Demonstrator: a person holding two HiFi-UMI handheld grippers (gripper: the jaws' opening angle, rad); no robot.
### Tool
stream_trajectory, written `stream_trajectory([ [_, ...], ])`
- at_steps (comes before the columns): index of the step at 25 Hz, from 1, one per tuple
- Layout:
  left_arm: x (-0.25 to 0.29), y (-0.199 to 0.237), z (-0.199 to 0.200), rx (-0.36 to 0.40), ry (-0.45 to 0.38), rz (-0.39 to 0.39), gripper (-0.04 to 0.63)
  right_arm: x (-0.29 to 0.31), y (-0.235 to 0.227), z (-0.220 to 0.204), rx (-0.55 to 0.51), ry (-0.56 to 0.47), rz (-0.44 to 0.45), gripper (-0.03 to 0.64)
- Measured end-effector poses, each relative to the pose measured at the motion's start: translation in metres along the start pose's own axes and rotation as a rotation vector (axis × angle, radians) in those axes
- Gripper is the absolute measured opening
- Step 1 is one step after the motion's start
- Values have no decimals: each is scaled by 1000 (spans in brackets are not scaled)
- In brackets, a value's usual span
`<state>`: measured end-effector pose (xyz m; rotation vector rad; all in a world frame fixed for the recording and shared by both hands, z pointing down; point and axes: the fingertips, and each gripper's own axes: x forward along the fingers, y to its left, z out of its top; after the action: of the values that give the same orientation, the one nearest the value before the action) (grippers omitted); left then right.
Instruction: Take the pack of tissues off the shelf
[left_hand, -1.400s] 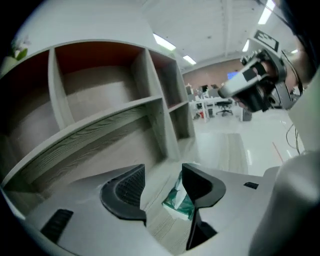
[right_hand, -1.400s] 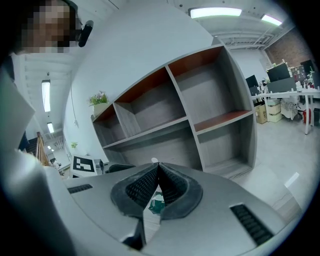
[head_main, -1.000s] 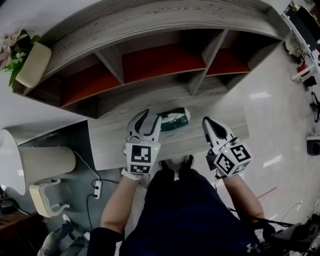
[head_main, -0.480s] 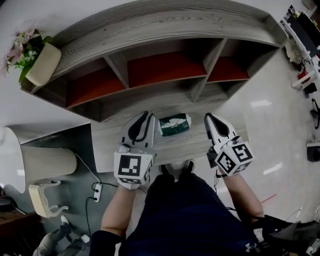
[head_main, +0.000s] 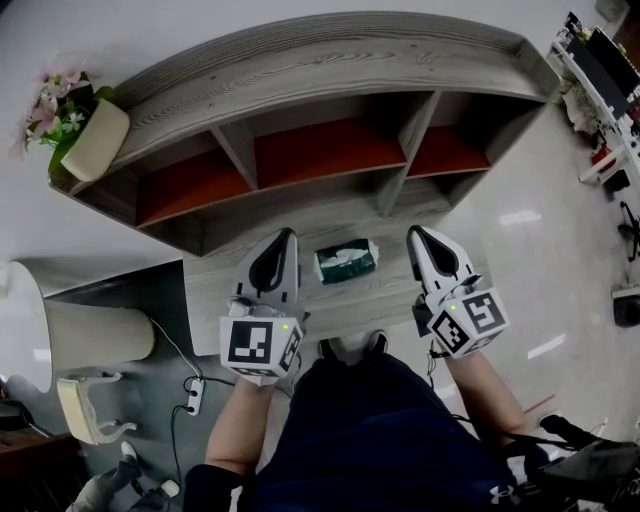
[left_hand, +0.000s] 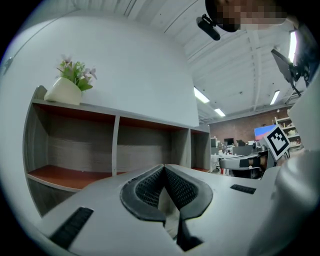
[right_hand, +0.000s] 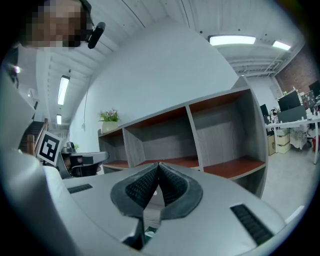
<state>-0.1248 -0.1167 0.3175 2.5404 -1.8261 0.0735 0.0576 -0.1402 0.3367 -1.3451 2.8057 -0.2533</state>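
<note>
Tissue pack (head_main: 346, 261) between left gripper (head_main: 288, 235) and right gripper (head_main: 414, 232), apparently apart

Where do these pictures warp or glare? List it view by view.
Head view: fisheye bows the shelf into an arc, and light patches glare off the glossy floor. Left gripper view: a dark round vignette closes in at the edges. Right gripper view: the ceiling light blows out white.
</note>
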Motion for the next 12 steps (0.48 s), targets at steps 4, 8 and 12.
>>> stream_trajectory([
  [4,1,3,4,4,-9,10,16,1,2,11,-40,-26,2,3],
  [8,4,5,4,12,-6,17,16,2,1,20,-64,-45,1,3],
  [12,6,9,2,19,3,31,17,3,2,26,-90,-51,7,3],
])
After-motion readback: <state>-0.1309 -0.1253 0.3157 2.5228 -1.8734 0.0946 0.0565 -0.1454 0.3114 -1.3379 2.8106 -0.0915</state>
